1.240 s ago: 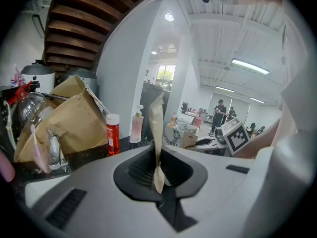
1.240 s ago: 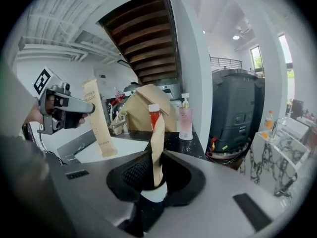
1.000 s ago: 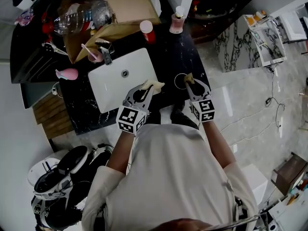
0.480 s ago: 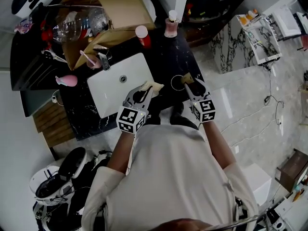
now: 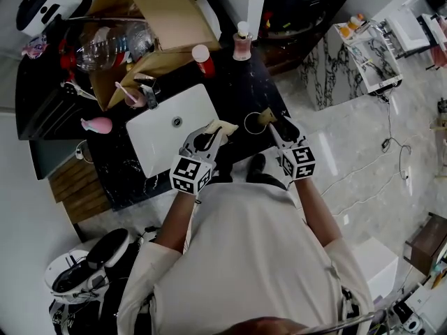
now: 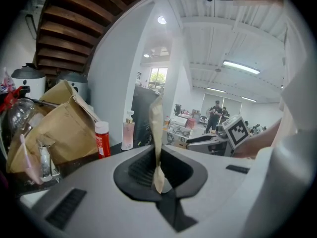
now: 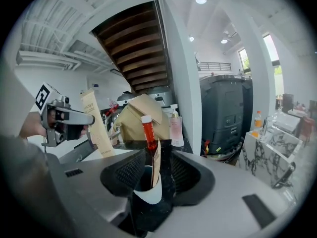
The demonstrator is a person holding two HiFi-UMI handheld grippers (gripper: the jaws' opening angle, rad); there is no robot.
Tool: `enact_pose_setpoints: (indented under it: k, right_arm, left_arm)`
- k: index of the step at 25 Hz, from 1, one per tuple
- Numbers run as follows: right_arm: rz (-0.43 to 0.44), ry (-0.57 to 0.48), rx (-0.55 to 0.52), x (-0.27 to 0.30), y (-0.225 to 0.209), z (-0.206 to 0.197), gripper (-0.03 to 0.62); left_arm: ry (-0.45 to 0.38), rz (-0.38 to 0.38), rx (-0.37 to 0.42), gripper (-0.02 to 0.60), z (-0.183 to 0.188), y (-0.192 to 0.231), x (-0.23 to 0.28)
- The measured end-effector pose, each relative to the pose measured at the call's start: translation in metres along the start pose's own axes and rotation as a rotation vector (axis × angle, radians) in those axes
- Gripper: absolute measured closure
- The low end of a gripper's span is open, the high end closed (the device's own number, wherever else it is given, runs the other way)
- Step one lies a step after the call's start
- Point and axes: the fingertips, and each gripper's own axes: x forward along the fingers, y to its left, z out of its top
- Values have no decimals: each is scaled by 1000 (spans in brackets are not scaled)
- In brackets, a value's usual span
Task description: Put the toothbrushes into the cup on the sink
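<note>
A cup (image 5: 253, 123) with a pale rim stands on the black counter right of the white sink (image 5: 164, 128). One tan paper-wrapped toothbrush (image 7: 155, 165) stands in the cup (image 7: 148, 194). My right gripper (image 5: 274, 123) hangs over it, open, its pads apart from the packet. My left gripper (image 5: 211, 130) is over the sink's right edge, shut on a second tan packet (image 6: 156, 133) that sticks up between its jaws. That packet (image 7: 95, 124) also shows at the left of the right gripper view.
At the back of the counter (image 5: 241, 82) stand a red bottle (image 5: 202, 58) with a white cap, a pink pump bottle (image 5: 242, 42) and a cardboard box (image 5: 160, 19). A tap (image 5: 150, 89) and a pink brush (image 5: 129, 93) sit behind the sink. The counter ends just right of the cup.
The right gripper's jaws have spread and let go of the packet, which stays in the cup. The left gripper still holds its packet over the sink edge.
</note>
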Motion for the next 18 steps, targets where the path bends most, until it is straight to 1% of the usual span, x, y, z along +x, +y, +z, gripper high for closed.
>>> enact_pose_setpoints:
  k: [3,9,18]
  right_arm:
    - [0,-13,24,-4,0,3,426]
    - [-9,-32,32,-13,-3,7,445]
    - [-47,-59,43,-28,-13,10,510]
  left_arm:
    - [0,-12,3,552,2,-3,1]
    - [2,-34,21,552,7,-9,6]
    - [2,-70,42,552,14,-20,20]
